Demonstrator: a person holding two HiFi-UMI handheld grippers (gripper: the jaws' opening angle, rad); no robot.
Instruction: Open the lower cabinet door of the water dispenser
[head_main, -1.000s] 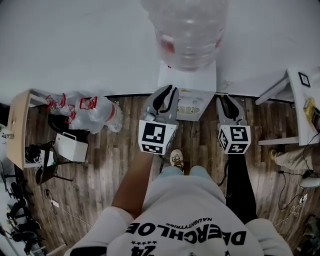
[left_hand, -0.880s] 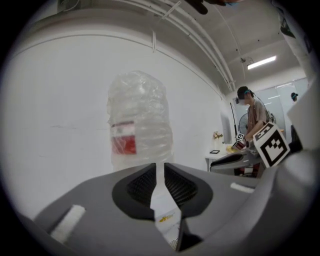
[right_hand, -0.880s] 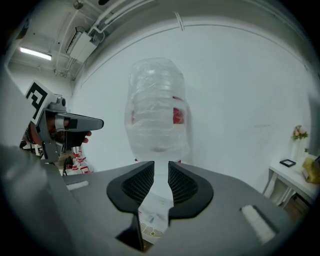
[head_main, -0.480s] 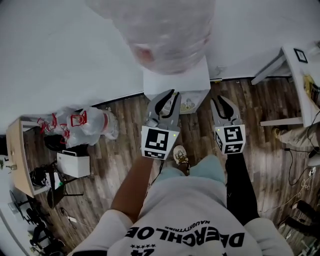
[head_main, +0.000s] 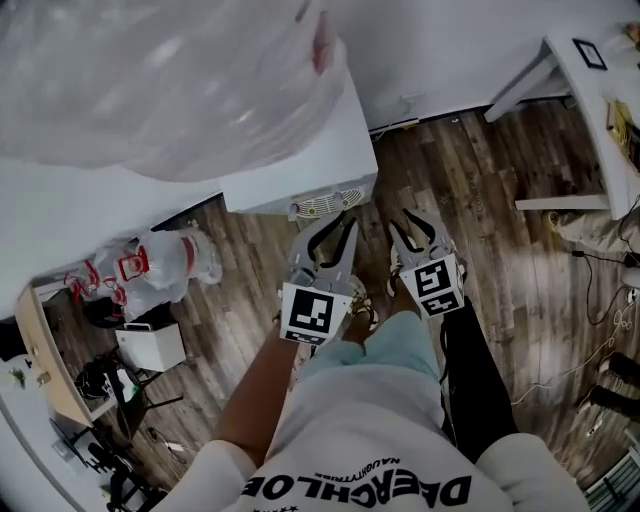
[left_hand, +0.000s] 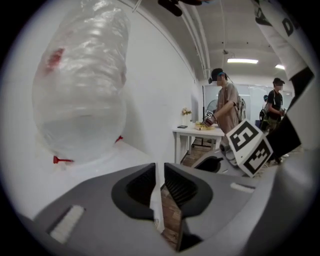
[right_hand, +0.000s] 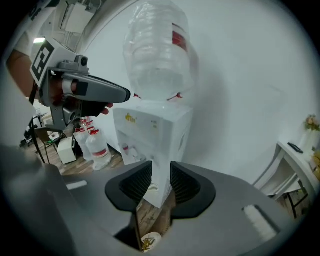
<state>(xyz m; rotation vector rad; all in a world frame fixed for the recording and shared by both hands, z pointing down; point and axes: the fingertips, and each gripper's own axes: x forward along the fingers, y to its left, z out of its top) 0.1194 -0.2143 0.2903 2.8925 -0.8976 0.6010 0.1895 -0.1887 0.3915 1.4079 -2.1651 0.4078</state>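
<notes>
The white water dispenser (head_main: 320, 160) stands against the wall with a big clear bottle (head_main: 170, 90) on top. Both grippers are held low in front of it, side by side above the wood floor. My left gripper (head_main: 333, 225) points at the vented lower front (head_main: 325, 205); its jaws stand a narrow gap apart, with nothing in them. My right gripper (head_main: 413, 225), just to its right, is empty and its jaws are opening. In the right gripper view the dispenser's taps (right_hand: 127, 148) show above the jaws, and the white lower front (right_hand: 159, 182) shows through my right gripper (right_hand: 161, 170).
Bagged water bottles (head_main: 165, 260) and a white box (head_main: 150, 345) sit on the floor to the left of the dispenser. A white table (head_main: 590, 80) stands at the right, a wooden desk (head_main: 40, 350) at the far left. Two people (left_hand: 230, 105) stand by the table.
Both grippers have sunk towards the floor and now sit before the dispenser's lower front. The bottle and dispenser fill far more of the head view. The right jaws have widened.
</notes>
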